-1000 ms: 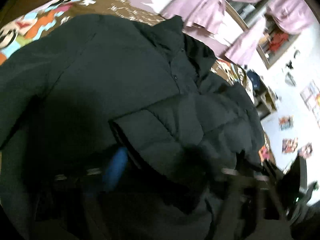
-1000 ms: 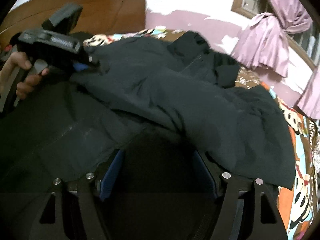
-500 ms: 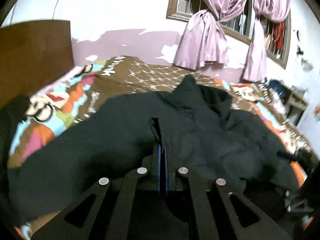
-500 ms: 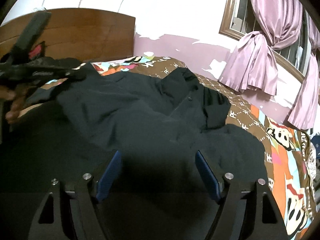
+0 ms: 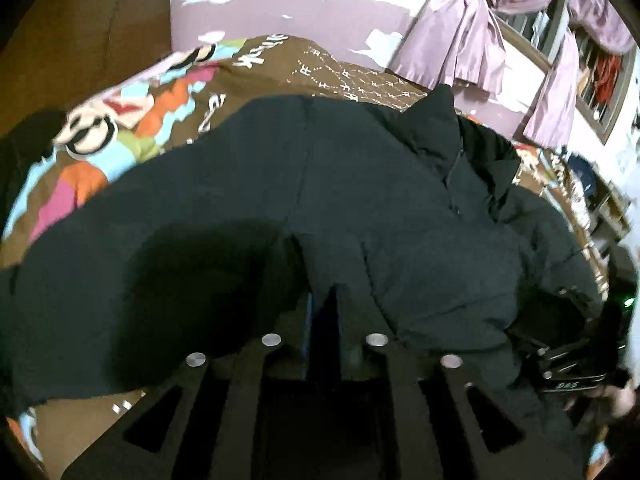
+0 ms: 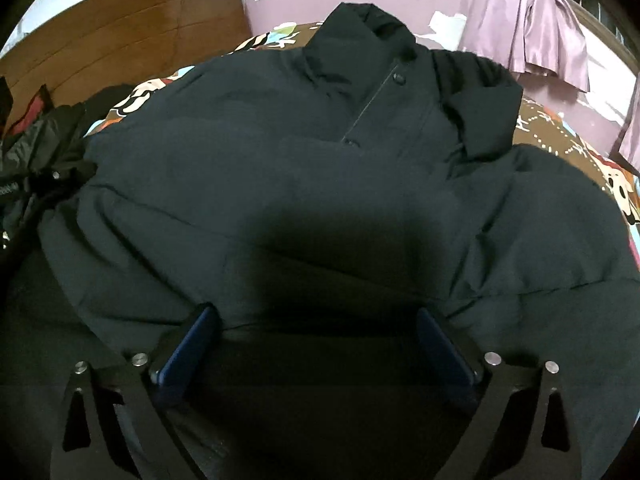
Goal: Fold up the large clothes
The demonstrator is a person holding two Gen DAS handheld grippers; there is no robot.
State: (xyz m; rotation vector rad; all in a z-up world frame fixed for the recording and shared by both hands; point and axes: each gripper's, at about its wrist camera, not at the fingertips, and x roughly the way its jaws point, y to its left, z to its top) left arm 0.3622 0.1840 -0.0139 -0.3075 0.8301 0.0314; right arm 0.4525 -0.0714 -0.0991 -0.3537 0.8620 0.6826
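The bed's patterned cover (image 5: 132, 152) lay under everything, with a wooden headboard (image 6: 120, 40) and lilac curtains (image 5: 452, 40) beyond it against a patchy purple-and-white wall. My left claw (image 5: 324, 316) was nearly closed, its jaws having just parted a little, and a dark fold of the black padded jacket (image 5: 320, 184) stood in the narrow gap between the blue pads; I could not tell whether they still pinched it. Ahead of that claw the jacket spread broad across the bed, collar (image 5: 436, 120) at the far end, a sleeve trailing off to its left. To its right, low at the frame's edge, I saw my right claw (image 6: 316, 344), blurred there. In its own view its jaws had just been opening and stood wide, the pads (image 6: 188, 344) apart over the jacket's near hem, not pressing on it. Past it lay the snap-buttoned placket, and another dark garment (image 6: 36, 152) lay bunched far to its left.
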